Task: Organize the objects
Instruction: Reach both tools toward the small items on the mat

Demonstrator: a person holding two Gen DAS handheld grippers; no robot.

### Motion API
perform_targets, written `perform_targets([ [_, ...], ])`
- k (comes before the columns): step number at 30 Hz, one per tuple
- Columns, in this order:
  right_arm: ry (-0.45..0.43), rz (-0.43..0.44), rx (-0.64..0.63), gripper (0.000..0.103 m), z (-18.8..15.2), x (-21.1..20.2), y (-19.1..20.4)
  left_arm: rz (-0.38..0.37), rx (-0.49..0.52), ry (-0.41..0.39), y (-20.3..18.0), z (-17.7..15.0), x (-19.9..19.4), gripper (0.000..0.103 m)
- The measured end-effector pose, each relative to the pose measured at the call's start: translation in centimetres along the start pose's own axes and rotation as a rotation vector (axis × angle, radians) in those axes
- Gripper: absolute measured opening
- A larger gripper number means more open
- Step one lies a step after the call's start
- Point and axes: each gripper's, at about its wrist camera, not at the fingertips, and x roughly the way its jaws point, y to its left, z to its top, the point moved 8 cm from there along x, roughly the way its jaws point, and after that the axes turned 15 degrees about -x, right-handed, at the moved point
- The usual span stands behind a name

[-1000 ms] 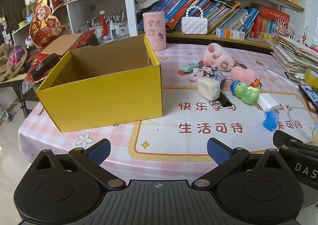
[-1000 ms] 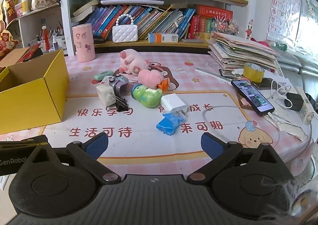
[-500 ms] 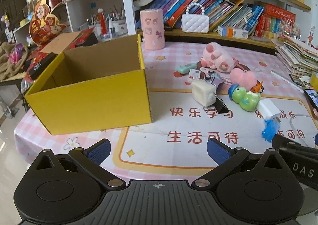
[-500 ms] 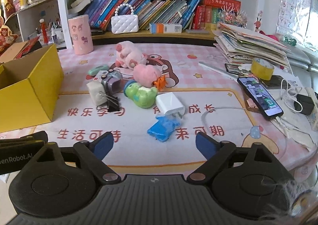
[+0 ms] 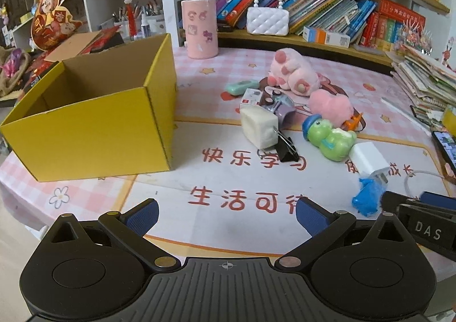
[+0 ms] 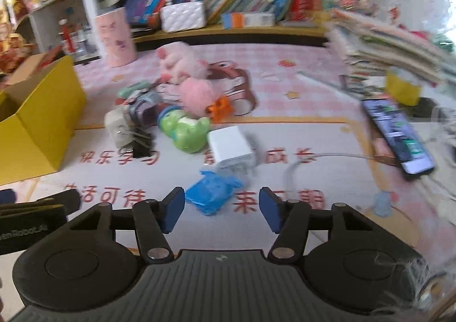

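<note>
An open yellow cardboard box (image 5: 94,128) stands on the left of the table; it also shows in the right wrist view (image 6: 34,120). A cluster of small items lies mid-table: a cream block (image 5: 258,128) with a black binder clip (image 5: 286,148), a green toy (image 5: 330,137), a white charger (image 5: 369,159), a blue toy (image 5: 367,199), a pink plush paw (image 5: 293,74) and a pink fluffy heart (image 5: 330,105). My left gripper (image 5: 227,215) is open and empty over the mat's front. My right gripper (image 6: 222,209) is open, its fingers on either side of the blue toy (image 6: 212,192), just short of it.
A pink cylinder (image 5: 199,28) and a white quilted purse (image 5: 267,20) stand at the back by the bookshelf. A phone (image 6: 397,134) on a cable lies at the right, next to a stack of books (image 5: 424,80). The right wrist view is motion-blurred.
Both grippers moved forward toward the table. My right gripper dropped toward the blue toy and its fingers narrowed around it. The box shifted left in the left view.
</note>
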Motion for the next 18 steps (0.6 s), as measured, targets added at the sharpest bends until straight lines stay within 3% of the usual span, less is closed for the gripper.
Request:
perform_targets([
  [4,0.023,0.069,-0.037,0.053,-0.1,2.1,0.3,0.035,-0.019,-0.014,-0.1,0.3,0.1,0.102],
  [11,0.057,0.108,-0.059,0.053,0.3,5.4,0.4,0.048,-0.063,-0.030,0.1,1.6,0.2,0.096],
  [12,0.053,0.109,-0.066,0.051,0.4,5.7,0.4,0.045,-0.069,-0.030,-0.1,2.0,0.3,0.094],
  [13,0.048,0.113,-0.077,0.041,0.5,5.8,0.4,0.042,-0.072,-0.028,-0.4,2.3,0.5,0.091],
  [15,0.047,0.139,-0.085,0.032,0.7,5.9,0.1,0.026,-0.073,-0.028,-1.2,2.8,0.9,0.087],
  [18,0.043,0.170,-0.097,0.028,0.9,5.4,-0.5,-0.002,-0.051,-0.035,-3.2,3.3,1.6,0.080],
])
